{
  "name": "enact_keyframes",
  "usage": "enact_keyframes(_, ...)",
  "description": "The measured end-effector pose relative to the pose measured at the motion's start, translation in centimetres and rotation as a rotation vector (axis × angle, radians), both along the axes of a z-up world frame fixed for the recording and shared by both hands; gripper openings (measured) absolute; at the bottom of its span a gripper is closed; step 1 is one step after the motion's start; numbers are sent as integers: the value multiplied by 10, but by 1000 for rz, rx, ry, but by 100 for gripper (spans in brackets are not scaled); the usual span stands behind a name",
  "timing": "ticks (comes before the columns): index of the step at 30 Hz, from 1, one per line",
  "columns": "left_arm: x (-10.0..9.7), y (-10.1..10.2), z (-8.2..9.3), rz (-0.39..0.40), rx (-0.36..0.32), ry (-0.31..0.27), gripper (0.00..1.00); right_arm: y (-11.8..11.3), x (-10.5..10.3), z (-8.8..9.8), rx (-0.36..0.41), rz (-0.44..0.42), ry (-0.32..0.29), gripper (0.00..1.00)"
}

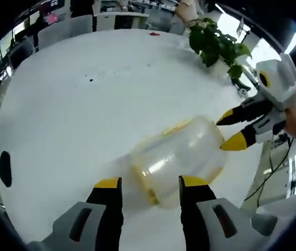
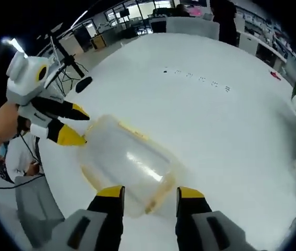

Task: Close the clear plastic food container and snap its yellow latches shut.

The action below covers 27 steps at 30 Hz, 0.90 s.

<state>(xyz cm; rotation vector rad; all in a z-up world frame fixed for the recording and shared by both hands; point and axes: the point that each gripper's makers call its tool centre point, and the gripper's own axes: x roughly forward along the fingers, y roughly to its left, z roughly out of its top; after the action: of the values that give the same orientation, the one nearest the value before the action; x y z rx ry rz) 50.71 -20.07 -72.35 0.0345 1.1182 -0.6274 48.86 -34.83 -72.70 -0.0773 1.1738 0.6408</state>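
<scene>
The clear plastic container (image 1: 181,154) with yellow trim lies on the white table (image 1: 85,115), its yellow latches (image 1: 176,126) showing along its edges. My left gripper (image 1: 150,183) is open, its yellow-tipped jaws standing on either side of the container's near end. The right gripper (image 1: 230,130) comes in from the right, open, with its tips at the container's far end. In the right gripper view the container (image 2: 127,159) lies just beyond my open right gripper (image 2: 150,192). There the left gripper (image 2: 79,125) reaches in from the left, its tips at the container's edge.
A potted green plant (image 1: 218,44) stands at the table's far right. A small black object (image 1: 5,168) lies near the left edge and a red item (image 1: 154,34) at the far side. A tripod (image 2: 64,52) and a seated person (image 2: 22,157) are beside the table.
</scene>
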Motion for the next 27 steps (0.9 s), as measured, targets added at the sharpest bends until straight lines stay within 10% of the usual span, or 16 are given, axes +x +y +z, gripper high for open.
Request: enact_keyframes(27, -9, -9, -14, 94, -79, 63, 32, 3, 1, -12, 122, -166, 67, 31)
